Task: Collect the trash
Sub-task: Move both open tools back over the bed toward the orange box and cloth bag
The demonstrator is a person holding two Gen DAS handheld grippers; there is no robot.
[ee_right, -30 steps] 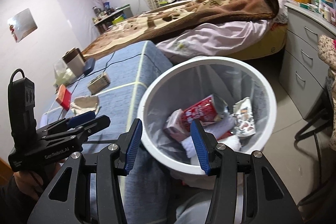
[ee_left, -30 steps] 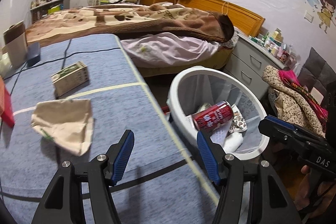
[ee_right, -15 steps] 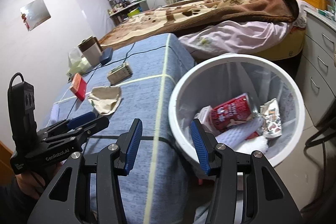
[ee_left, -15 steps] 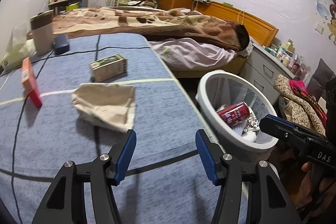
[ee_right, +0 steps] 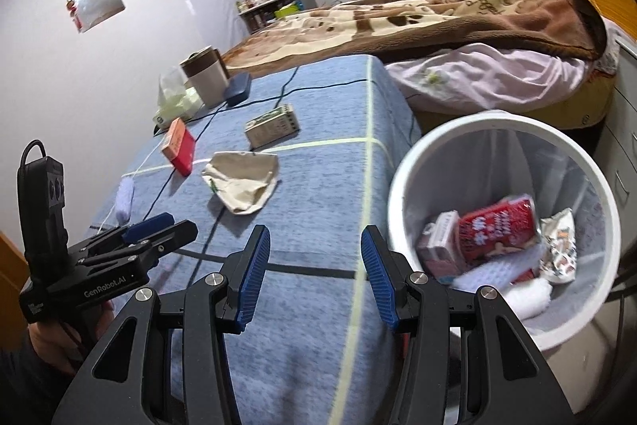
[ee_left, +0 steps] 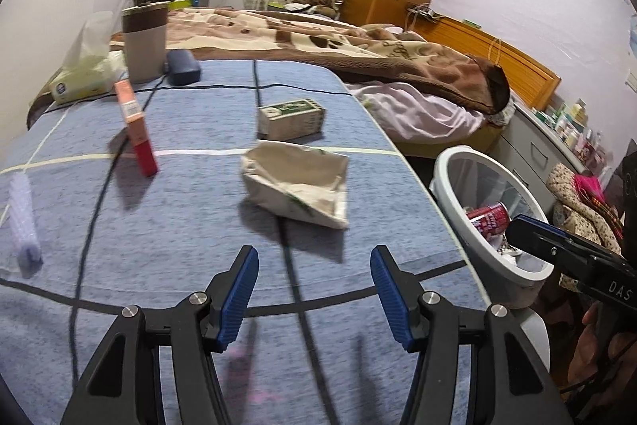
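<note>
A crumpled beige wrapper (ee_left: 296,184) lies on the blue table cloth (ee_left: 179,226), just ahead of my open, empty left gripper (ee_left: 312,291). Behind it lie a green-white carton (ee_left: 290,118) and a leaning red-orange box (ee_left: 135,128). A white bin (ee_right: 505,222) right of the table holds a red can (ee_right: 495,232) and other trash. My right gripper (ee_right: 314,273) is open and empty over the table edge beside the bin. The wrapper (ee_right: 241,182), carton (ee_right: 272,126) and red box (ee_right: 179,146) also show in the right wrist view.
At the table's far end stand a tissue pack (ee_left: 85,74), a grey-brown cup (ee_left: 144,42) and a dark blue case (ee_left: 182,66). A clear bubble-wrap roll (ee_left: 24,222) lies at left. A bed (ee_left: 358,54) and drawers (ee_left: 545,150) lie beyond.
Both grippers have swung left, away from the bin and over the table. The wrapper now lies ahead of the left gripper. Both stay open and empty.
</note>
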